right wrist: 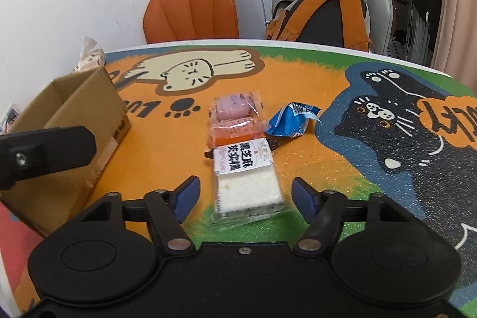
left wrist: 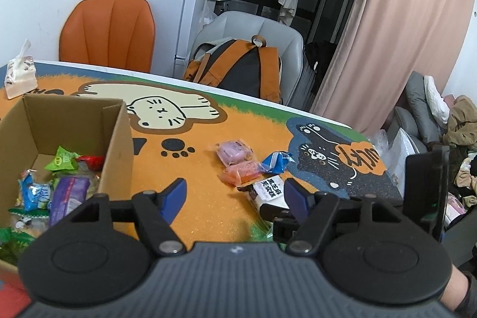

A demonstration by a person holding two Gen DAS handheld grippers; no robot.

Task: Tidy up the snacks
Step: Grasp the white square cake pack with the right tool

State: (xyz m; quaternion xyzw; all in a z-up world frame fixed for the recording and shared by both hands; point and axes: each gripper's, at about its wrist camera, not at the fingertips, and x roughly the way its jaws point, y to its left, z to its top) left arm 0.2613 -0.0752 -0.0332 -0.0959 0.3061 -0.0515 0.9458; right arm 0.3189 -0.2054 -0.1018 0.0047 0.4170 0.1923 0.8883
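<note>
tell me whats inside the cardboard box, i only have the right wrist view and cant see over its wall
Observer: The left wrist view looks into the cardboard box. It already holds several wrapped snacks, among them a green packet and a purple packet.
Operator: is the left gripper carrying anything
Observer: No. The left gripper is open, with nothing between its fingers.

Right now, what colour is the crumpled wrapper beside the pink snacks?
Blue with white, the crumpled wrapper; clearest in the right wrist view.
</note>
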